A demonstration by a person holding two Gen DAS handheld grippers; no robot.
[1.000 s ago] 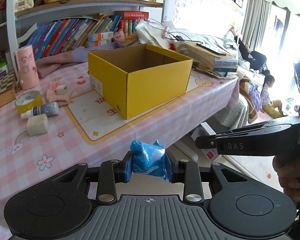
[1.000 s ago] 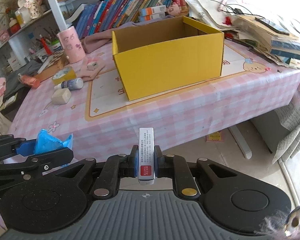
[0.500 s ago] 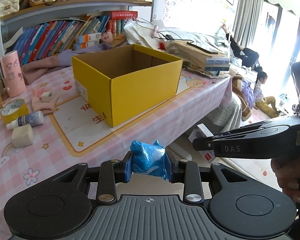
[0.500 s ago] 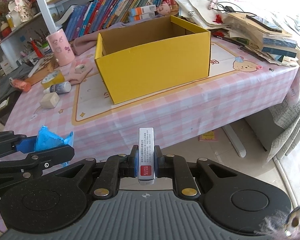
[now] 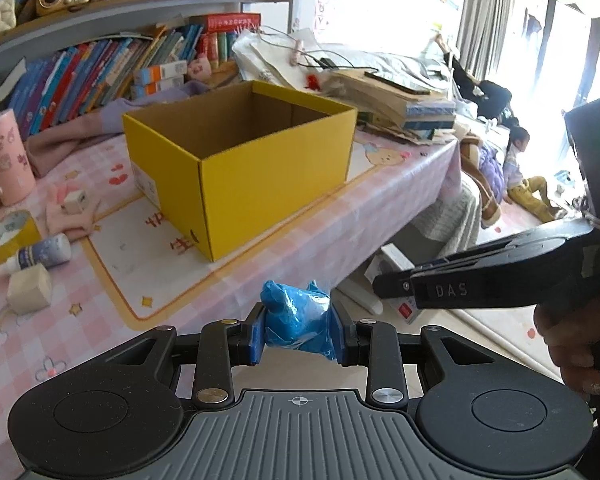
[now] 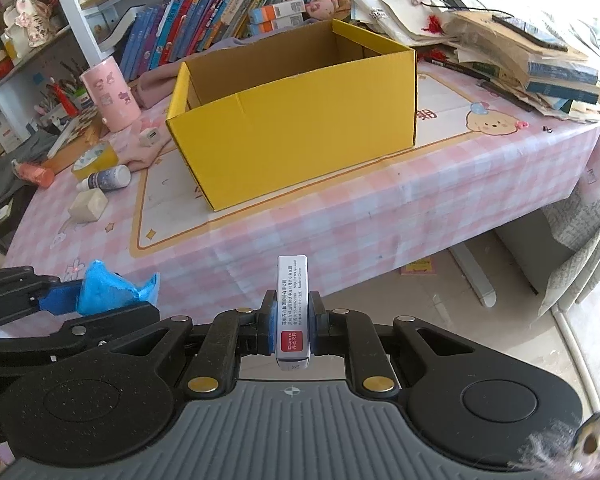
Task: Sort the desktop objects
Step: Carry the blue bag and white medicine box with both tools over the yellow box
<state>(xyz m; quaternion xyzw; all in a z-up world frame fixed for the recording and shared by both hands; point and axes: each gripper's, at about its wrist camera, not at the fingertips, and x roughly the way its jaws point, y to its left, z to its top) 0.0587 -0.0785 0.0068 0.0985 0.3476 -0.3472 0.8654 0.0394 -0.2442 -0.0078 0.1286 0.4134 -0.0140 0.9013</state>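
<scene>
An open yellow cardboard box (image 5: pixel 236 164) (image 6: pixel 296 128) stands empty on the pink checked table (image 5: pixel 320 232) (image 6: pixel 380 224). My left gripper (image 5: pixel 298 330) is shut on a crumpled blue plastic bag (image 5: pixel 296 322), held off the table's front edge, short of the box. That bag (image 6: pixel 112 290) also shows at the lower left of the right wrist view. My right gripper (image 6: pixel 293 320) is shut on a small silver box with a red label (image 6: pixel 293 308), standing upright between the pads, also in front of the table edge. The right gripper's black body (image 5: pixel 492 276) shows at the right of the left wrist view.
Left of the box lie a yellow tape roll (image 6: pixel 94 158), a small bottle (image 6: pixel 108 180), a beige block (image 6: pixel 88 206), a white cube on pink cloth (image 6: pixel 150 136) and a pink cup (image 6: pixel 108 94). Stacked books and papers (image 6: pixel 520 52) fill the right end. Bookshelves stand behind.
Both grippers have shifted sideways along the table front with their loads; the yellow box sits more centred in each view and looks a little nearer. Grips unchanged.
</scene>
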